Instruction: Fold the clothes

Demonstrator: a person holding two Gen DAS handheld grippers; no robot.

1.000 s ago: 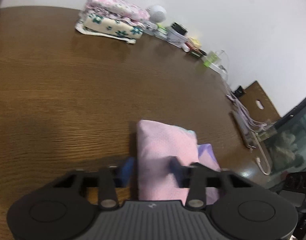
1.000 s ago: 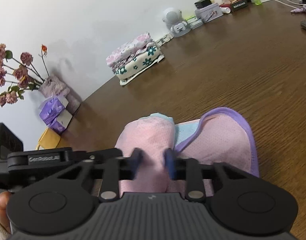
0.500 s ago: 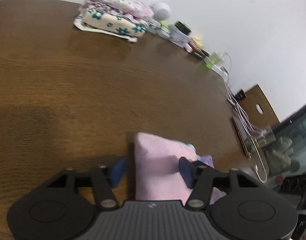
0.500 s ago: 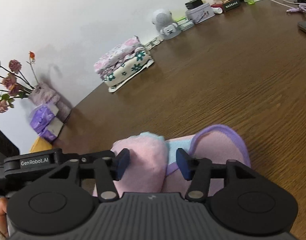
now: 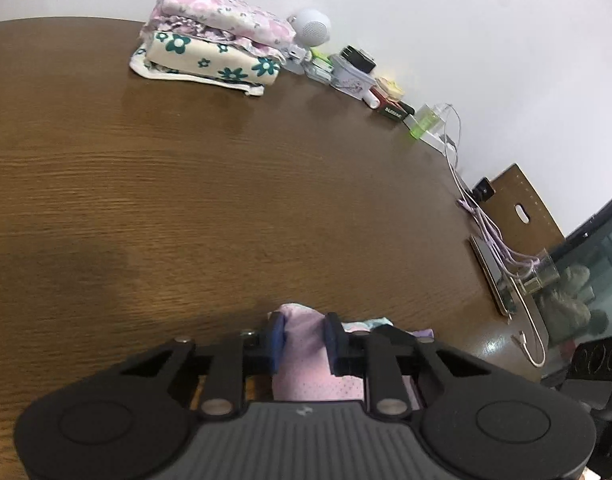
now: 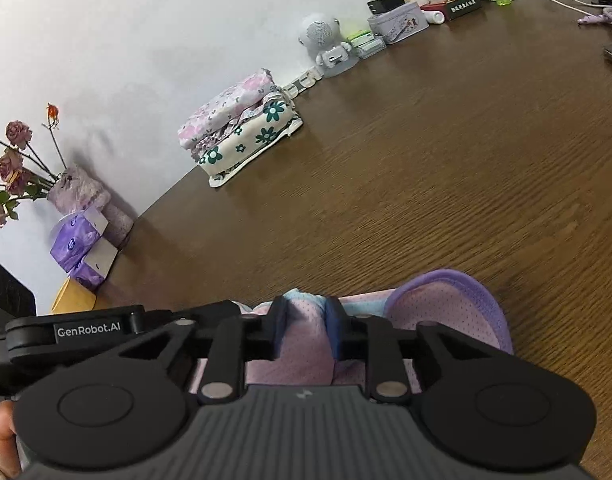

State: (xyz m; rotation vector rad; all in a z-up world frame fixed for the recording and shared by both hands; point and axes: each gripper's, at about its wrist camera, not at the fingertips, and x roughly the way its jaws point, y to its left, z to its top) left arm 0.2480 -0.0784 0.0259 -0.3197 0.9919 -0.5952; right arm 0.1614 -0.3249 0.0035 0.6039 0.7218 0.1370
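Observation:
A folded pink garment [image 5: 304, 336] with purple trim lies at the near edge of the brown table. My left gripper [image 5: 304, 338] is shut on its pink fold, blue pads pinching the cloth. In the right wrist view the same pink garment [image 6: 306, 344] bunches between the pads of my right gripper [image 6: 305, 330], which is shut on it. The purple-edged part [image 6: 457, 300] spreads to the right of that gripper. The left gripper's body [image 6: 90, 330] shows at the left, close beside the right one. A stack of folded clothes [image 5: 214, 56] sits far back by the wall.
Along the wall stand a white speaker figure [image 6: 325, 40], small boxes and tins [image 6: 397, 24], a green bottle [image 5: 423, 122] and cables [image 5: 497, 236]. A vase of dried roses [image 6: 74, 192] and purple tissue packs [image 6: 78, 246] sit at the left. Wide brown table [image 5: 186, 200] stretches ahead.
Both grippers were open around the pink garment half a second ago and have now shut on it. The garment sits lower in both views, nearer the grippers' bodies.

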